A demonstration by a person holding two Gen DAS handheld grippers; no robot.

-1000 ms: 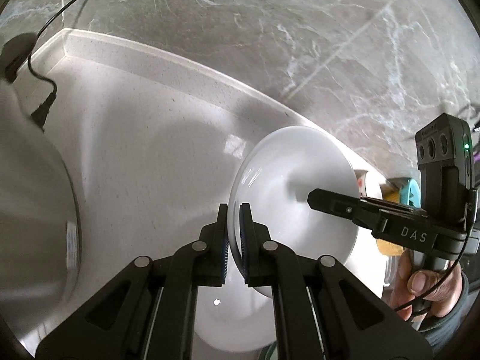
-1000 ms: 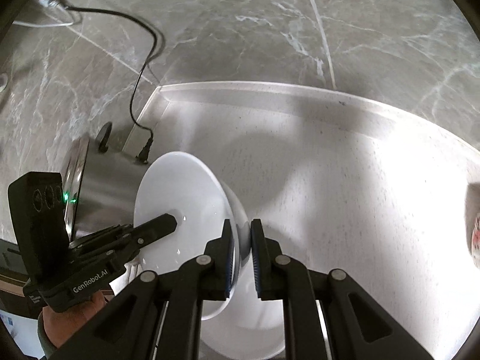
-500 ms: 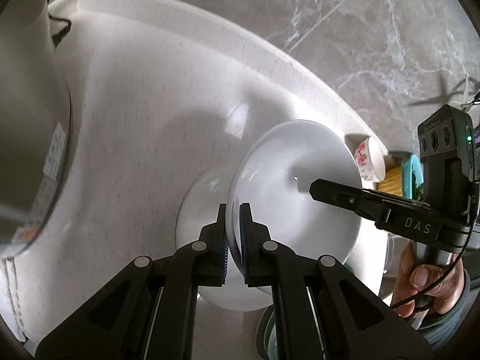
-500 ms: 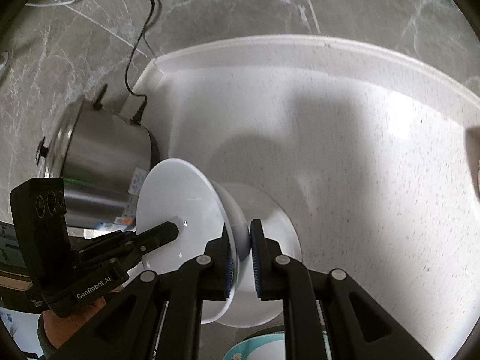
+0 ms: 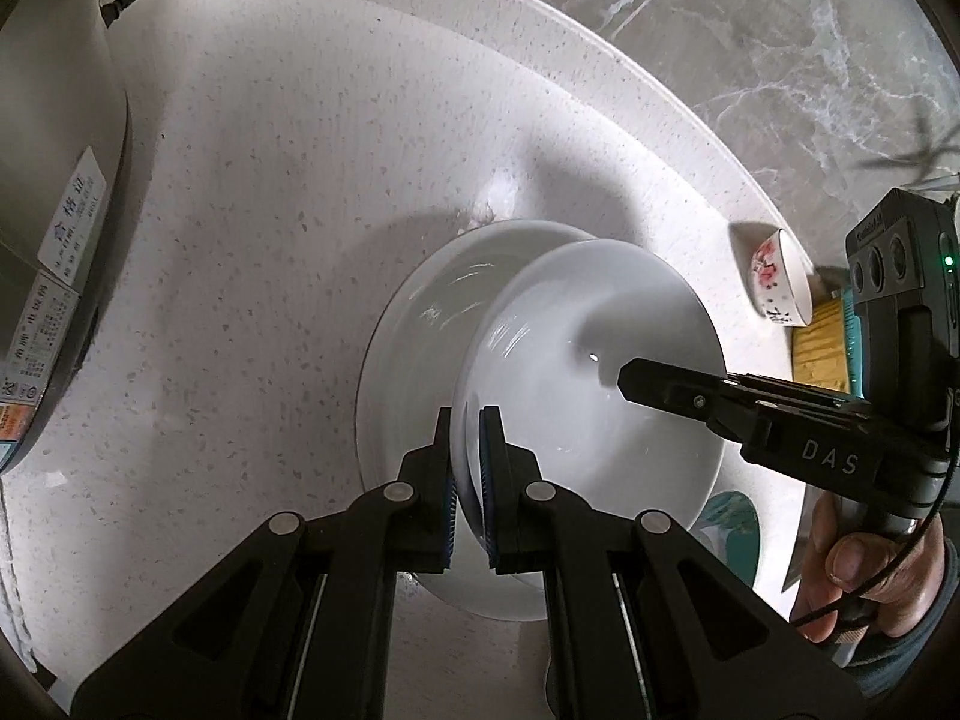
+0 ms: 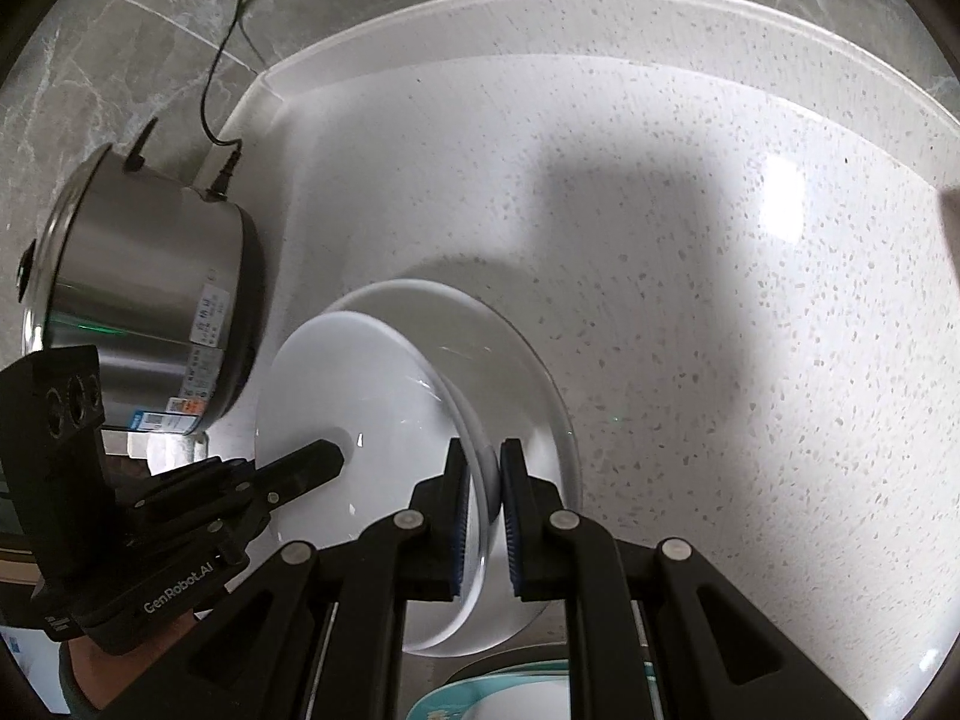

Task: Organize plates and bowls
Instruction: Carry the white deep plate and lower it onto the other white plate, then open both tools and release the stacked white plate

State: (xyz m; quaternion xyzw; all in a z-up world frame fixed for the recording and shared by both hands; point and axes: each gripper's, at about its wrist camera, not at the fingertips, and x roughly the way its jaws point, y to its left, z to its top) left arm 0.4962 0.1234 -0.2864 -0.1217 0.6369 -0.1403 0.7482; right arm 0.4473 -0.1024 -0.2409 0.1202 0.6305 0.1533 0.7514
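A white bowl (image 5: 588,372) hangs tilted between both grippers, just over a wider white dish (image 5: 420,324) that lies on the speckled counter. Whether the two touch I cannot tell. My left gripper (image 5: 468,450) is shut on the bowl's near rim. From the right, the right gripper (image 5: 627,381) reaches in over the opposite rim, held by a hand (image 5: 852,570). In the right wrist view the right gripper (image 6: 483,468) is shut on the bowl (image 6: 360,408) rim, the wider dish (image 6: 516,354) shows behind it, and the left gripper (image 6: 333,456) comes in from the lower left.
A steel cooker (image 6: 144,300) with a plugged-in black cord stands at the left by the counter's corner. A small floral cup (image 5: 774,282) and a yellow item (image 5: 816,342) sit at the right. A teal-rimmed plate (image 6: 510,696) lies near the front. A marble wall backs the counter.
Both grippers have come down with the white bowl. The wider white dish on the counter has come into view beneath it, and the bowl now sits close over it.
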